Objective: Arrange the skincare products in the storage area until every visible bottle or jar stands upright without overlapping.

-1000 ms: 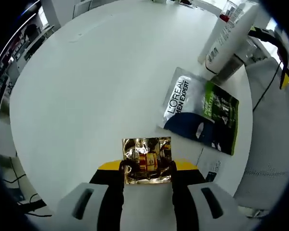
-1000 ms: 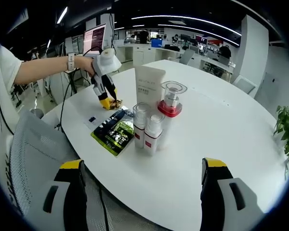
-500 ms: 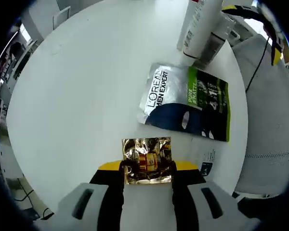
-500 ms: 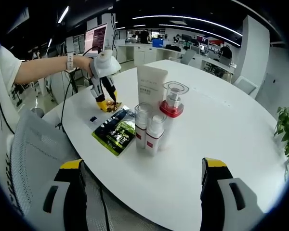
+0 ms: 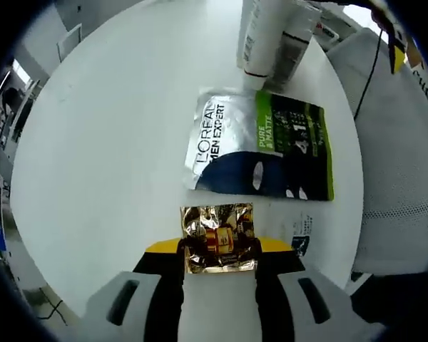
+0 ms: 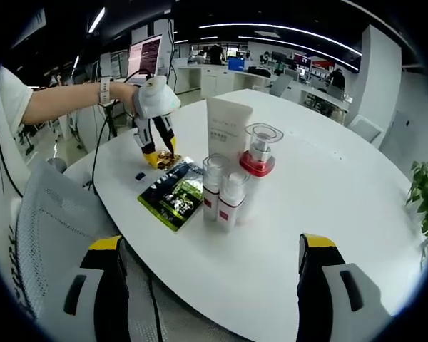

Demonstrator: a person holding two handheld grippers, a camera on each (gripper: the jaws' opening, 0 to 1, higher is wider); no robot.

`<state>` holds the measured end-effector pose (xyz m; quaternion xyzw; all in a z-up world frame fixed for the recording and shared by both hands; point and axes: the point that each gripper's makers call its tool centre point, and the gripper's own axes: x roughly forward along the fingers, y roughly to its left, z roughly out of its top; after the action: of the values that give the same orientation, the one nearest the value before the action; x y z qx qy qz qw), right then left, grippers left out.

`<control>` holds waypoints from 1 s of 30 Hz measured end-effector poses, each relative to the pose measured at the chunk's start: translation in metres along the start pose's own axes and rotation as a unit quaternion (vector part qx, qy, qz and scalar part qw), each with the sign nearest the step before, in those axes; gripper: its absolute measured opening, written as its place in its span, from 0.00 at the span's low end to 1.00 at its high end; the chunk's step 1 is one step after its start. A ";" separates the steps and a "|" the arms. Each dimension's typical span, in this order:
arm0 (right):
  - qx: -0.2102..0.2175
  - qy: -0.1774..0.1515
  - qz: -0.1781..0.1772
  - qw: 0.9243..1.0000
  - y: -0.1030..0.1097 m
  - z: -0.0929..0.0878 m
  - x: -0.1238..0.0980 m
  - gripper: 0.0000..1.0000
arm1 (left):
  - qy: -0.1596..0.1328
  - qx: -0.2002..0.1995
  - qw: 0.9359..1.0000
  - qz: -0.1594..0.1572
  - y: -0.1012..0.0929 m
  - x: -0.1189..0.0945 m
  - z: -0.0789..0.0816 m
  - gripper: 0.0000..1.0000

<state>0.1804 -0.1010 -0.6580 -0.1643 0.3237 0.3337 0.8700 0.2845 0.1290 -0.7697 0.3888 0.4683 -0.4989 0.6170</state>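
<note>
Left gripper stays clamped on crinkled gold foil sachet, now carried closer to glossy L'Oreal mask pouch; sachet's far edge just beside pouch edge. Small printed card lies beside pouch on white round table. Right gripper holds nothing, jaws spread wide, hovering over table edge. Ahead: white tube, red-collared clear-capped pump bottle, two small red-banded bottles, all upright, clustered, touching pouch's far end.

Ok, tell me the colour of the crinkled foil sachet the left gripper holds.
Shiny gold foil sachet with a red label; clearest in the left gripper view.
</note>
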 end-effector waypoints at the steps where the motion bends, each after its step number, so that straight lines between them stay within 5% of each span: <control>1: 0.000 0.000 0.000 1.000 0.000 0.000 0.000 1.00 | 0.001 0.004 1.000 0.000 0.001 0.001 0.001 0.35; 14: 0.007 0.001 -0.001 1.000 0.000 -0.005 -0.001 1.00 | 0.011 0.061 0.998 0.002 0.005 0.003 0.003 0.35; 30: 0.007 0.007 0.000 1.000 0.000 -0.008 0.000 1.00 | 0.013 0.062 0.998 -0.012 0.008 0.006 0.004 0.39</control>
<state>0.1764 -0.1051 -0.6639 -0.1604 0.3317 0.3299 0.8691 0.2931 0.1249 -0.7739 0.4273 0.4488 -0.5291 0.5797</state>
